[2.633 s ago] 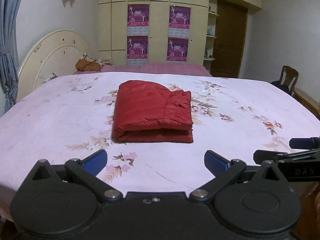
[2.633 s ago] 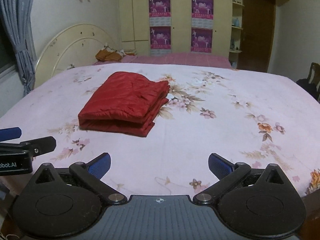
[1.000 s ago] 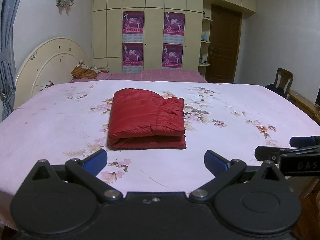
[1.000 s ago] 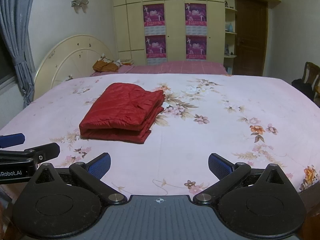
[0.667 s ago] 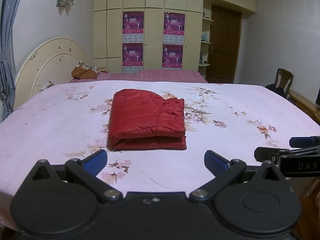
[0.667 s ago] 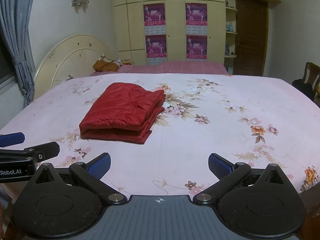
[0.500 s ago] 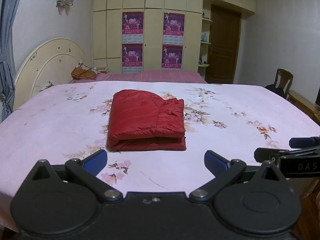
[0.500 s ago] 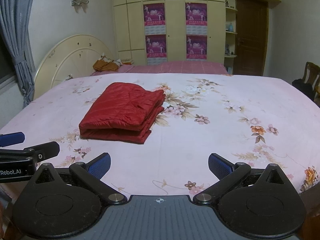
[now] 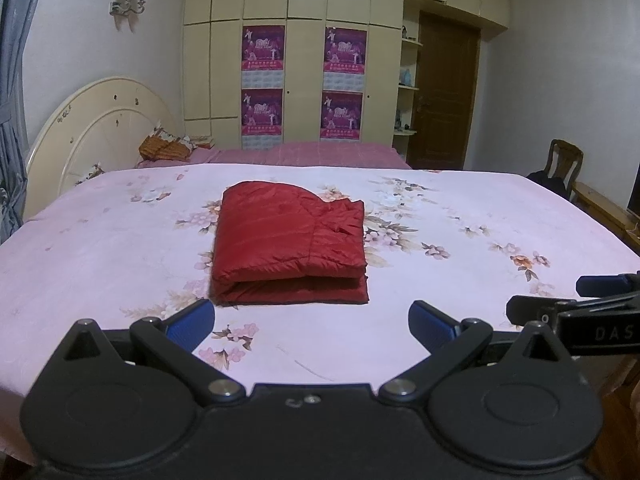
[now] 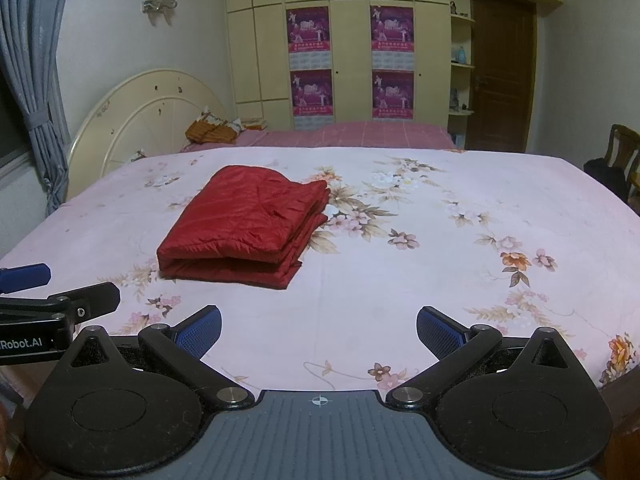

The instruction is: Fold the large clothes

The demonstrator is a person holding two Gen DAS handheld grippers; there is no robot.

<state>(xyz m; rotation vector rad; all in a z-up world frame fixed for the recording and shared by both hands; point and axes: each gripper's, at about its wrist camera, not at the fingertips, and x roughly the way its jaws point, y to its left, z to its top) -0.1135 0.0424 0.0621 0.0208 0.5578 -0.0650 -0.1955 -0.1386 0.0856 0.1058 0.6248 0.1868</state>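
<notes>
Left wrist view showed our left gripper [image 9: 310, 322] spread empty, the folded red quilted jacket [image 9: 289, 240] on the floral bedsheet [image 9: 460, 280] at twelve o'clock, long axis pointing away; our right gripper [image 10: 318, 330], likewise spread, had it at eleven o'clock.

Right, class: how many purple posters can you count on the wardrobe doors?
4, in a two-by-two grid on the wardrobe: upper left poster, upper right poster, lower left poster, lower right poster. None looks hidden.
</notes>
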